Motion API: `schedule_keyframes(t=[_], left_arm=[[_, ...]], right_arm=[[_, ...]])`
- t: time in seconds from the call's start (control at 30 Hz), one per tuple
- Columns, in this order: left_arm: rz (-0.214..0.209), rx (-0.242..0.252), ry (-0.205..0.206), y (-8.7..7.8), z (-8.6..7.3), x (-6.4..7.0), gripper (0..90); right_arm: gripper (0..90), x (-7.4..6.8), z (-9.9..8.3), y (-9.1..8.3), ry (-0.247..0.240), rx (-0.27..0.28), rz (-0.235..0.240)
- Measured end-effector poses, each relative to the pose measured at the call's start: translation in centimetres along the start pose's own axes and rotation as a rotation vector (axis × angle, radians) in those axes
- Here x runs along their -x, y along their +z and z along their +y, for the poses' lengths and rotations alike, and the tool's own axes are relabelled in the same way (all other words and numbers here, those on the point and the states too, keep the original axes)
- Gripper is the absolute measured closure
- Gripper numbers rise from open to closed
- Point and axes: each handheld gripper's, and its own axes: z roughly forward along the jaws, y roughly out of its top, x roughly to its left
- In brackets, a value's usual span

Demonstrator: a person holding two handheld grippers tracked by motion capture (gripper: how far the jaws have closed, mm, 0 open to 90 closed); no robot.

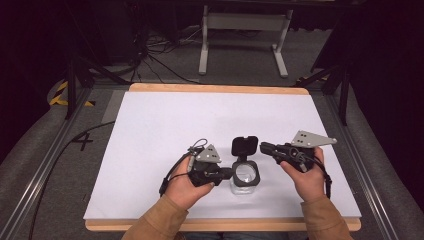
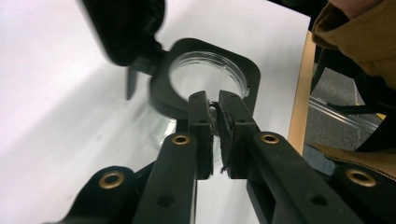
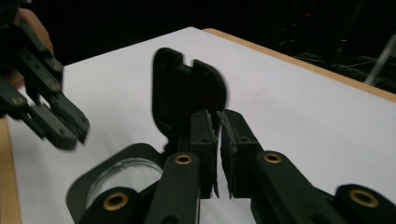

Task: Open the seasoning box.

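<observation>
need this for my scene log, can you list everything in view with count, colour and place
container: one, clear body with black square collar, near front middle of the board, between the grippers
lid: one, black, flipped open and standing up at the container's far side
board: one, white top with wooden edge, on the table
table: one, grey, under the board
frame: one, pale grey, on the floor beyond the table
cables: several, black, on the floor at far left
left gripper: one, black, jaws closed on the collar's rim
right gripper: one, black, jaws nearly together near the lid
sleeves: two, tan, bottom edge
</observation>
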Motion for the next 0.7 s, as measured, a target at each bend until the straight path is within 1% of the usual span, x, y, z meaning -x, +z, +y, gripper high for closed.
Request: schedule_keyframes(t=[0.1,0.13,0.17,0.2,0.23,0.3,0.33,0.37,0.43,0.47,0.5,0.53,0.57,0.63,0.67,0.7], left_arm=[[0.016,0.008,-0.018,-1.4,-0.2,-1.0,79.8],[0.024,0.009,-0.025,-1.7,-0.3,-1.2,78.5],[0.024,0.009,-0.025,-1.7,-0.3,-1.2,77.6],[0.052,0.008,-0.027,-2.3,-0.6,-1.7,77.6],[0.063,0.003,-0.031,-2.6,-0.8,-2.0,76.0],[0.069,-0.005,-0.053,-3.4,-1.4,-2.8,74.4],[0.078,-0.011,-0.057,-3.8,-1.6,-3.1,73.1],[0.096,-0.021,-0.057,-4.1,-1.9,-3.6,72.0],[0.130,-0.028,-0.070,-4.6,-2.4,-4.4,69.5],[0.138,-0.029,-0.088,-4.8,-2.7,-5.2,68.1],[0.146,-0.020,-0.109,-4.9,-3.1,-5.8,66.2],[0.151,-0.024,-0.147,-4.9,-3.7,-6.5,64.1],[0.158,-0.038,-0.148,-4.9,-4.0,-7.0,61.3],[0.200,-0.052,-0.149,-4.8,-4.8,-7.9,59.3],[0.212,-0.052,-0.149,-4.8,-5.0,-8.2,57.4],[0.233,-0.058,-0.143,-4.7,-5.4,-8.7,56.0]], right_arm=[[77.8,1.1,-0.2,-1.3,0.009,-0.017,-0.033],[76.3,1.5,-0.4,-1.7,0.015,-0.028,-0.042],[76.3,1.5,-0.4,-1.7,0.015,-0.028,-0.042],[74.6,1.8,-0.5,-1.9,0.014,-0.040,-0.046],[72.6,2.3,-0.7,-2.2,0.021,-0.063,-0.050],[69.8,2.8,-1.0,-2.5,0.013,-0.086,-0.071],[65.9,3.2,-1.3,-2.6,0.011,-0.113,-0.078],[65.4,3.5,-1.5,-2.7,0.010,-0.141,-0.081],[61.3,4.1,-2.1,-2.8,-0.004,-0.177,-0.112],[59.7,4.3,-2.3,-2.7,0.002,-0.195,-0.118],[58.7,4.7,-2.7,-2.7,0.007,-0.218,-0.135],[58.5,5.0,-3.1,-2.7,0.010,-0.226,-0.147],[57.3,5.4,-3.5,-2.7,0.023,-0.241,-0.158],[55.6,6.0,-4.1,-2.7,0.058,-0.262,-0.161],[54.7,6.3,-4.5,-2.6,0.069,-0.267,-0.167],[53.2,6.5,-4.7,-2.6,0.081,-0.271,-0.172]])
